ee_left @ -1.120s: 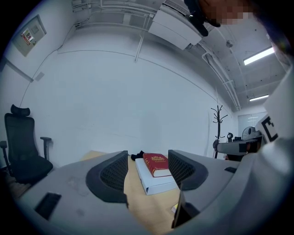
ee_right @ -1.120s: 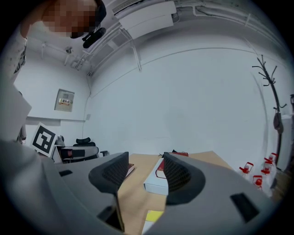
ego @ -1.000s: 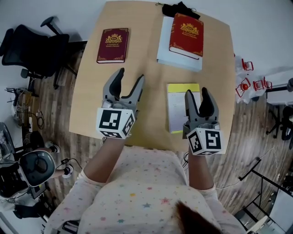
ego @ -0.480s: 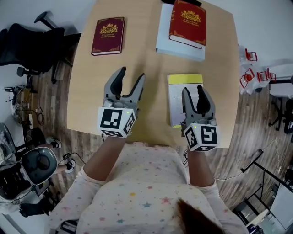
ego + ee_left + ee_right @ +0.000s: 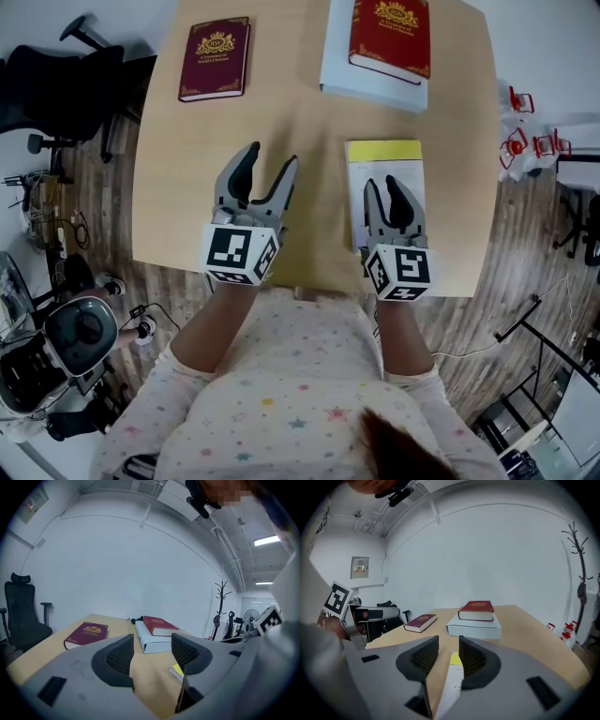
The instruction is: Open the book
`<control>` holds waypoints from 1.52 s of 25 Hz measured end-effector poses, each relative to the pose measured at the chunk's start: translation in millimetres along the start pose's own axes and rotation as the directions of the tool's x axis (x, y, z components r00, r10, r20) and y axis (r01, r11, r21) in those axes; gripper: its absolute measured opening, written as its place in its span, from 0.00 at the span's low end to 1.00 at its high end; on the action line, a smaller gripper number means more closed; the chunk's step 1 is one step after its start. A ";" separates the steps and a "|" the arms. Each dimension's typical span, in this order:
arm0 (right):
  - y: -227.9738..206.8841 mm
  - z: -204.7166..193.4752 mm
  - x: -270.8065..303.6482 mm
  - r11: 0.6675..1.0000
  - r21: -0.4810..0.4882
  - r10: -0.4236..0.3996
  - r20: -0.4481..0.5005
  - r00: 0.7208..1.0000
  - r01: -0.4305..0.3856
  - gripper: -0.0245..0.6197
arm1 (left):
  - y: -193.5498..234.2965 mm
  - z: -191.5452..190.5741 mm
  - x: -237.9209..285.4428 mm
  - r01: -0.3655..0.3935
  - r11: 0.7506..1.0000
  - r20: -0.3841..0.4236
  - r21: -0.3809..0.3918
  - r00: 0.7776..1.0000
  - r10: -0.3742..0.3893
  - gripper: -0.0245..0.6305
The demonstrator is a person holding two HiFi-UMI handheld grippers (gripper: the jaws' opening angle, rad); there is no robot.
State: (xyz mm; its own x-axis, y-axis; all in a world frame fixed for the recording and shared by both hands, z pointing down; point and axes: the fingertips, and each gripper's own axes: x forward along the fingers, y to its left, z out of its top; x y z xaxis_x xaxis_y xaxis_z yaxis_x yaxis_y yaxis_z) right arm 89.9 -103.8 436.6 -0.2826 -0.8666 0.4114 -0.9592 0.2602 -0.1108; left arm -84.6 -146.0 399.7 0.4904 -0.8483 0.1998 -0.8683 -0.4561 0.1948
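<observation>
Three books lie shut at the far end of the wooden table. A dark maroon book is at the far left. A red book rests on a thick white book at the far right. A yellow-topped white notepad lies near the front right. My left gripper hovers open over bare wood, well short of the maroon book. My right gripper hangs over the notepad, its jaws a narrow gap apart and holding nothing. The red book lies ahead of it.
A black office chair stands off the table's left side. Small red items lie on the floor to the right. A coat stand rises behind the table. The table's front edge runs just under both grippers.
The right gripper has moved left from the notepad's right edge to above the notepad. The head view has shifted so the books sit higher in frame. The left gripper has barely moved.
</observation>
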 end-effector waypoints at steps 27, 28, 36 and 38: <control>14.9 -132.8 26.8 0.987 -0.163 -0.079 -0.381 0.921 0.018 0.21 | -6.3 -46.2 -7.4 -0.003 1.000 -0.096 0.001 0.995 0.003 0.42; 14.7 -134.4 27.2 0.983 -0.181 -0.090 -0.385 0.919 0.020 0.22 | -6.5 -46.4 -7.7 -0.004 1.000 -0.096 0.002 0.995 0.004 0.42; 12.9 -138.6 29.5 0.951 -0.306 -0.172 -0.391 0.904 0.049 0.20 | -5.4 -46.3 -9.5 -0.013 1.000 -0.096 0.004 0.995 0.013 0.42; 14.3 -139.8 29.8 0.943 -0.331 -0.181 -0.392 0.902 0.045 0.22 | -5.4 -46.1 -9.3 -0.015 1.000 -0.097 0.004 0.995 0.015 0.42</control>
State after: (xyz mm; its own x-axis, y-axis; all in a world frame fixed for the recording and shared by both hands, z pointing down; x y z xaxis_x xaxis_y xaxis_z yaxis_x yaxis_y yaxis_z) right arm 69.4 -66.4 573.8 -0.0770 -0.6618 0.7457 -0.9132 0.3470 0.2136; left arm -81.1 -123.3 441.0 0.4821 -0.8250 0.2948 -0.8758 -0.4446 0.1879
